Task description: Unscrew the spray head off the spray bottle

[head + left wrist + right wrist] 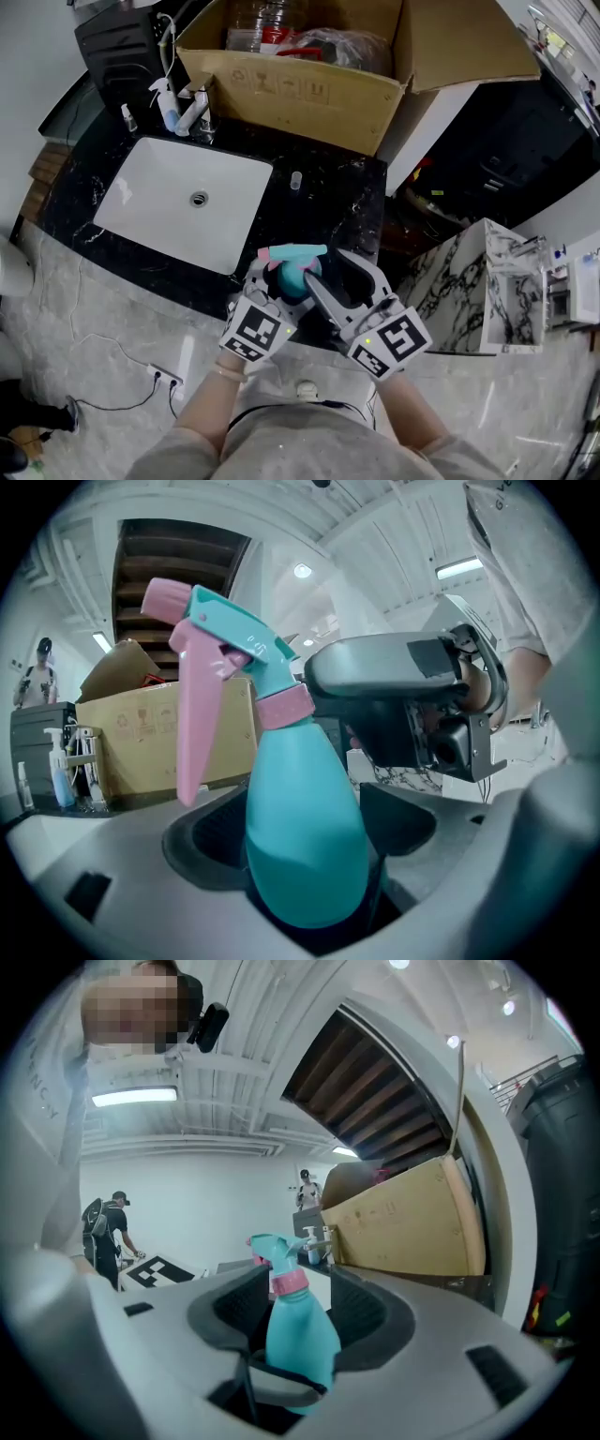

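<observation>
**Q:** Teal body, pink fittings: which object is the subject here?
**A:** A spray bottle [296, 277], upright and held in the air over the near edge of the black marble table [328, 197]. In the head view it is just right of the white sink [141, 202]. Its spray head [230, 639] is teal, with a pink nozzle tip, a long pink trigger [194, 733] and a pink collar [288, 1282] seated on the neck.

**Q:** How is it supported?
**A:** The left gripper [302, 829] grasps the lower body. Its fingers [202, 841] are clenched on the widest part of the bottle from either side.

**Q:** And the other tool?
**A:** The right gripper [295, 1312] points level from the opposite side. Its fingers [366, 1316] are closed about the upper bottle, with the pads against the teal shoulder and reaching up to the collar. In the left gripper view, one finger touches the collar's right side.

**Q:** What lies behind?
**A:** An open cardboard box [300, 89] stands at the table's far edge. A faucet [199, 111] and pump bottles [167, 103] stand beside the sink.
</observation>
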A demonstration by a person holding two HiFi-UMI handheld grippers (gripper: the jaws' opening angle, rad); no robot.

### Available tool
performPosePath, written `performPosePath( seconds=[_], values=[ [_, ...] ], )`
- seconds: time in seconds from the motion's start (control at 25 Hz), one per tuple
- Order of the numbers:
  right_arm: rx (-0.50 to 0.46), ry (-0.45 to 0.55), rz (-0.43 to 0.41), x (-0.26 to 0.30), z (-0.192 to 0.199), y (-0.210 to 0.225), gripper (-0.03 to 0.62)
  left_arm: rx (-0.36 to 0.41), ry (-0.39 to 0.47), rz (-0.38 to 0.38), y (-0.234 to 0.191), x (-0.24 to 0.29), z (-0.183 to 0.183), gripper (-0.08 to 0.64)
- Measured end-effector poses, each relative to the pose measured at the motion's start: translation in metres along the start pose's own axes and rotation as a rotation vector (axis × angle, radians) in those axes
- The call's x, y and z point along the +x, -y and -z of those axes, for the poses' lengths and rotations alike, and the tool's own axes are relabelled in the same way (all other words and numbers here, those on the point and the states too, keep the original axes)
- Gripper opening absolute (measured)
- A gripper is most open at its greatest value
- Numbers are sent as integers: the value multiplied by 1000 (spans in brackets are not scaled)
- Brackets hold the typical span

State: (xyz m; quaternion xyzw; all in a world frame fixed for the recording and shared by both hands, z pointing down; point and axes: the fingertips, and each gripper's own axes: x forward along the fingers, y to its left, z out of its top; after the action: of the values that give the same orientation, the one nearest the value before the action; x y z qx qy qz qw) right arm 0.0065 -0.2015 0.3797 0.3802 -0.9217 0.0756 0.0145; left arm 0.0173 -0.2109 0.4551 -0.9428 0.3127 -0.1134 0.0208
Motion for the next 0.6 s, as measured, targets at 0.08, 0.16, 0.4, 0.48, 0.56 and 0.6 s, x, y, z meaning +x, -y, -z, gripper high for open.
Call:
performPosePath(
  seconds=[0.08, 0.16, 0.4, 0.48, 0.56, 0.6],
  values=[
    [1, -34, -41, 9, 5, -5, 215, -1, 0, 0, 0, 0, 0, 376],
    [-12, -51, -66, 17, 4, -9, 223, 0, 0, 1, 0, 0, 0, 376],
    [-126, -111, -95, 32, -1, -14, 223, 1, 0, 1, 0, 0, 1, 377],
    [-132, -117, -102, 34, -1, -14, 212, 1, 1, 2, 1, 0, 1, 376],
    [-129, -111, -106, 34, -2, -15, 192, 1, 1, 2, 1, 0, 1, 376],
    [-124, -105, -110, 33, -2, -15, 179, 1, 1, 2, 1, 0, 1, 376]
  ],
)
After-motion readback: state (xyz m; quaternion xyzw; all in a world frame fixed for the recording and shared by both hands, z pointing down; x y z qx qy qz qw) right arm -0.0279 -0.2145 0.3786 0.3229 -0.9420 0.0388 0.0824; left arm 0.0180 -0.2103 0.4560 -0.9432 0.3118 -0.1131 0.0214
